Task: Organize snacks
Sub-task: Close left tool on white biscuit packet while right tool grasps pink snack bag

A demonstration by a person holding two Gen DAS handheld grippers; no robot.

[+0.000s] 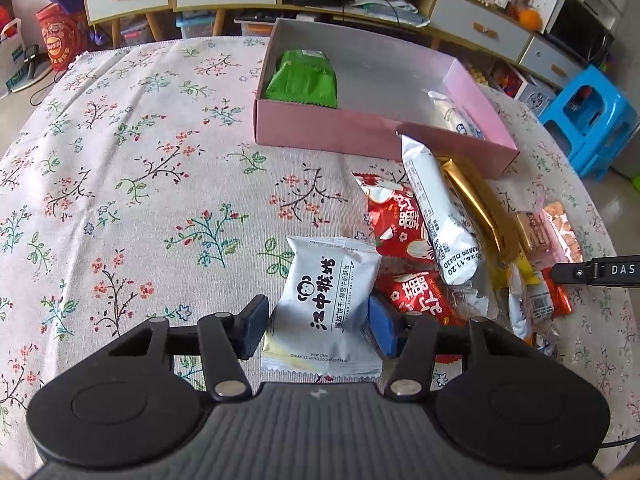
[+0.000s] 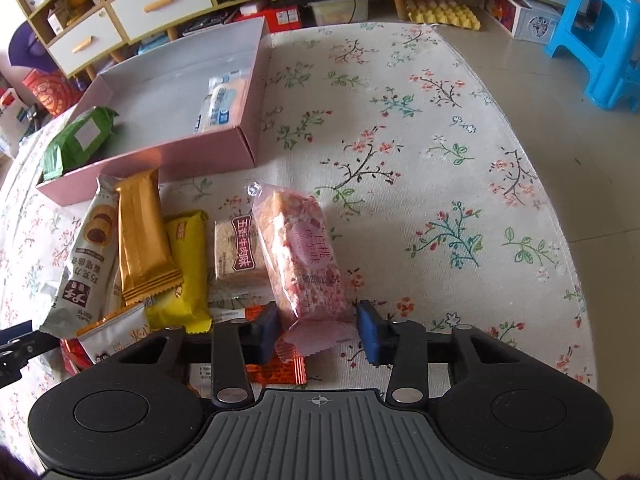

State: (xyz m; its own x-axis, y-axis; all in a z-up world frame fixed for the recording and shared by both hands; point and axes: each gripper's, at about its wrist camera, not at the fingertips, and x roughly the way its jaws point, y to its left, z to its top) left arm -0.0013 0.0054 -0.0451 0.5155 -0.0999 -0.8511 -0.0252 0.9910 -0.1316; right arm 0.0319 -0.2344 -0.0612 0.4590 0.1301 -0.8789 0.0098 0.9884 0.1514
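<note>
The left claw (image 1: pixel 316 322) grips a silver biscuit pack (image 1: pixel 326 308) across its middle, the pads pressing both sides. The right claw (image 2: pixel 320 326) straddles the near end of a pink bar (image 2: pixel 302 256); its left pad touches the wrapper, but a sliver of cloth shows at the right pad, so no grip yet. Both packs look light, with slick, crinkly film over brittle contents; a hold across the body, not the crimped ends, seems safest. The remaining snacks lie heaped between them on the floral tabletop (image 2: pixel 440 152). The pink box (image 1: pixel 320 128) beyond holds a green pack (image 1: pixel 302 80). Drawers and a blue stool (image 2: pixel 600 36) stand behind.
</note>
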